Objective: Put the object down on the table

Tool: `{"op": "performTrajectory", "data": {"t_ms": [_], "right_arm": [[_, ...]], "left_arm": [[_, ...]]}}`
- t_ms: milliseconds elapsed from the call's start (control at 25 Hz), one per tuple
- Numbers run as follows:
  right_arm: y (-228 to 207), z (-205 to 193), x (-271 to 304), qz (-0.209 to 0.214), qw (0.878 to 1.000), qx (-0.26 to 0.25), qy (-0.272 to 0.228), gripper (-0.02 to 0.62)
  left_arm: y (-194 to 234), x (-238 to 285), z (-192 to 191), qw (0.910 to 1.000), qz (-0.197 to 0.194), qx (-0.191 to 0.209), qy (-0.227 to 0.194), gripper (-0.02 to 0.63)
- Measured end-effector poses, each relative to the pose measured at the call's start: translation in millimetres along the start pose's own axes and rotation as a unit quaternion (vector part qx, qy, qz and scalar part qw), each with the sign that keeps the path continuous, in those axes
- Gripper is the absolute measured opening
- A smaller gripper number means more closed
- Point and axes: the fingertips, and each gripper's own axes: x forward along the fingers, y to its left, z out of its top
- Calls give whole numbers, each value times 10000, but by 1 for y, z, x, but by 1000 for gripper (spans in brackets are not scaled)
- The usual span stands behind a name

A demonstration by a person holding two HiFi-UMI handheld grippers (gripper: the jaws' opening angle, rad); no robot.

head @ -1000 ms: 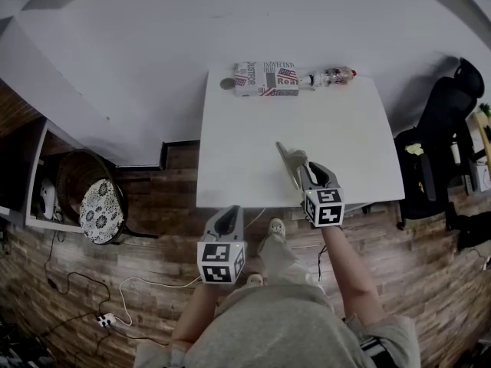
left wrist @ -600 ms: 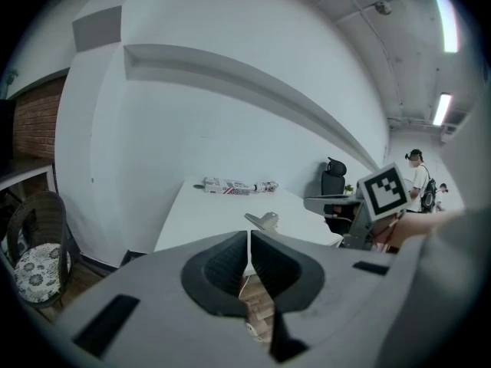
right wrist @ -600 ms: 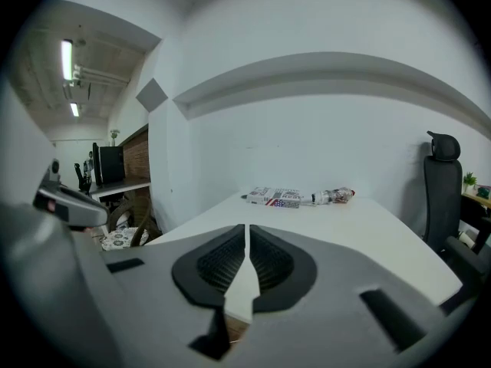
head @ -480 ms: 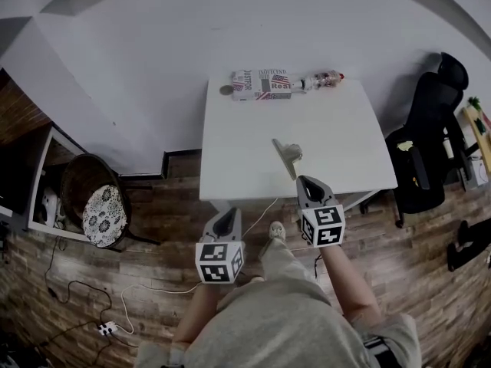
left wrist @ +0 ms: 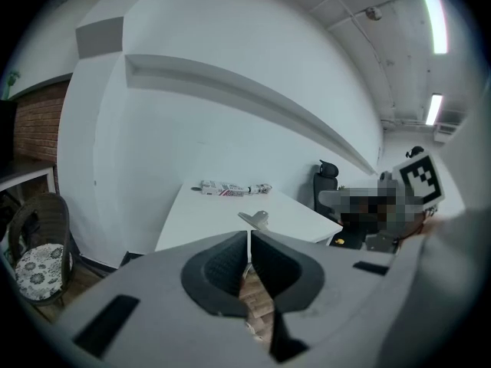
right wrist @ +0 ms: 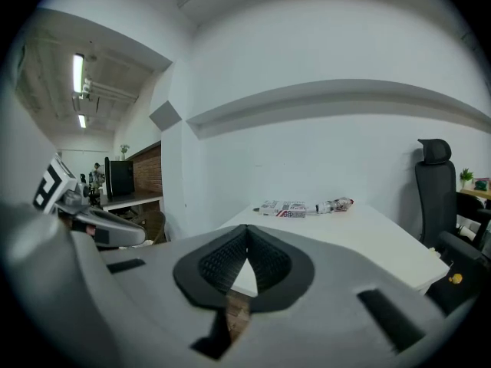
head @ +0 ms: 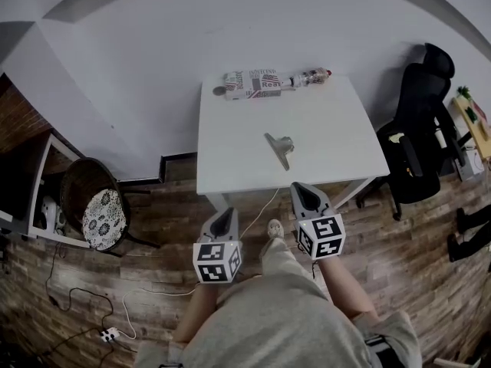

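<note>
As I read it, the put-down is already done: the object (head: 279, 147), a small grey piece with a flat blade and a thicker end, lies on the white desk (head: 230, 159) about midway across, nearer the front edge than the back, and nothing touches it. My left gripper (head: 225, 215) and right gripper (head: 301, 188) both hang over the wooden floor (head: 153, 228), short of the desk's near edge and well apart from the object. In each gripper's own view the jaws are pressed together pad to pad with nothing between them, only floor showing through the gap lower down. So the next move calls for very little, I think: keep both grippers clear of the desk so I don't nudge the piece, and leave the jaws as they are. Some things I can't settle from here. The object is too small for me to say what it is, or whether it lies fully flat. The right gripper view does not show it at all, since the gripper's own body blocks the near part of the desk. At the far edge a printed carton (head: 249, 83) and a bottle (head: 308, 77) lie end to end, but I can't tell whether they touch.
</note>
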Motion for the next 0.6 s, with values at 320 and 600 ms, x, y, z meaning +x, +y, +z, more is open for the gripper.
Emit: {"op": "performTrajectory", "data": {"t_ms": [320, 600], "right_arm": [[14, 1, -22, 76, 9999, 36, -129, 3], [16, 4, -28, 139, 9998, -11, -130, 2]], "left_arm": [[-5, -12, -6, 10000, 3, 40, -18, 15], [-8, -13, -4, 10000, -13, 80, -34, 15]]}}
